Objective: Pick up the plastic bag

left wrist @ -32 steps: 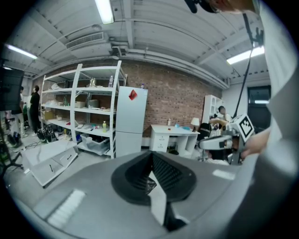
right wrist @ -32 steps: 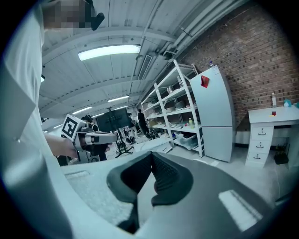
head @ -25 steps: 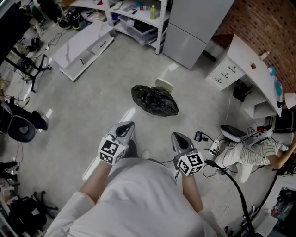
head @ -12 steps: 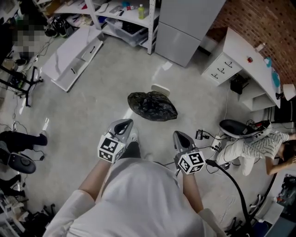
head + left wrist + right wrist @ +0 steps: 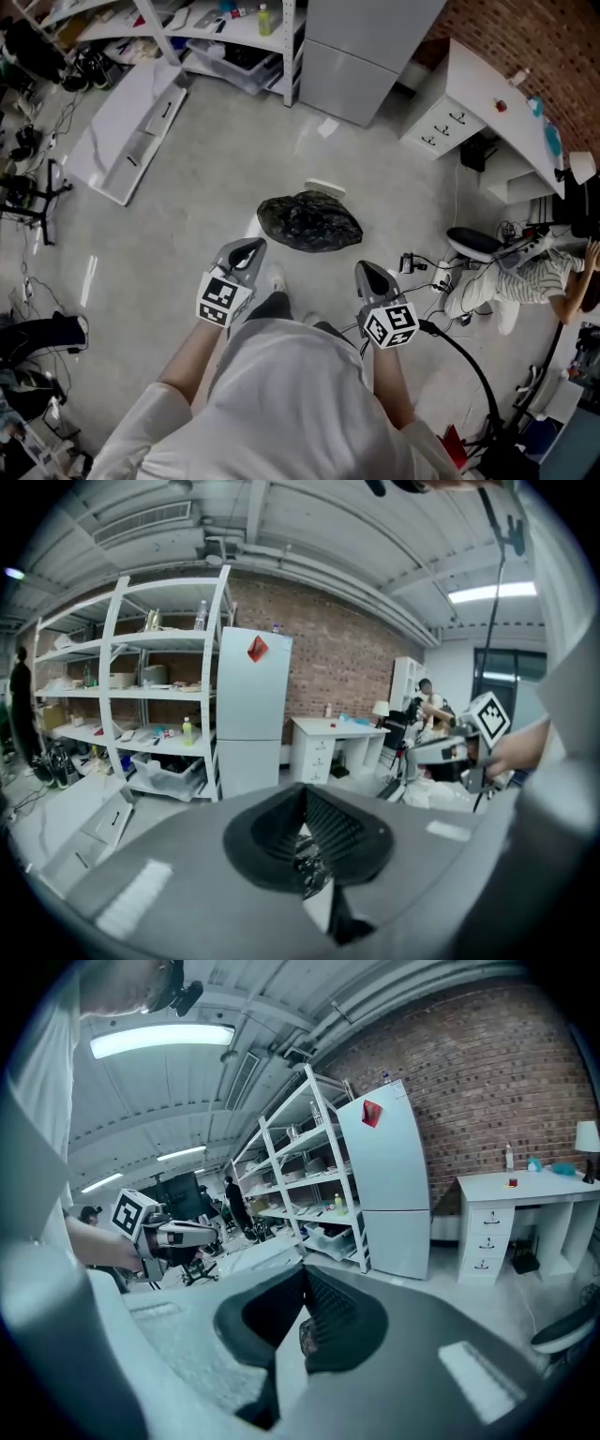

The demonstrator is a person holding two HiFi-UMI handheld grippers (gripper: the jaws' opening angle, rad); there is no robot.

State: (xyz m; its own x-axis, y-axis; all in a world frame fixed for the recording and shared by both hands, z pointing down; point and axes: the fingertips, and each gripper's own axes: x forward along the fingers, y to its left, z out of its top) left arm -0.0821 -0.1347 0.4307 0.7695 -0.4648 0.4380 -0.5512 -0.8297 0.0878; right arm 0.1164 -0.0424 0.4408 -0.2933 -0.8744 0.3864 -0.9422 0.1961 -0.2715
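A crumpled black plastic bag lies on the grey concrete floor in the head view, just ahead of both grippers. My left gripper is held at its near left, shut and empty, a short way from the bag. My right gripper is at the bag's near right, also shut and empty. In the left gripper view a sliver of the bag shows through the gap past the shut jaws. A smaller bit of the bag shows the same way in the right gripper view.
A white flat piece lies just behind the bag. A white fridge and shelving stand at the back, a white desk with drawers at the right. A person sits low at the right among cables. A white panel lies at left.
Both grippers and the person holding them have moved forward across the floor, so the bag now lies closer ahead of the jaws. Both grippers stay shut.
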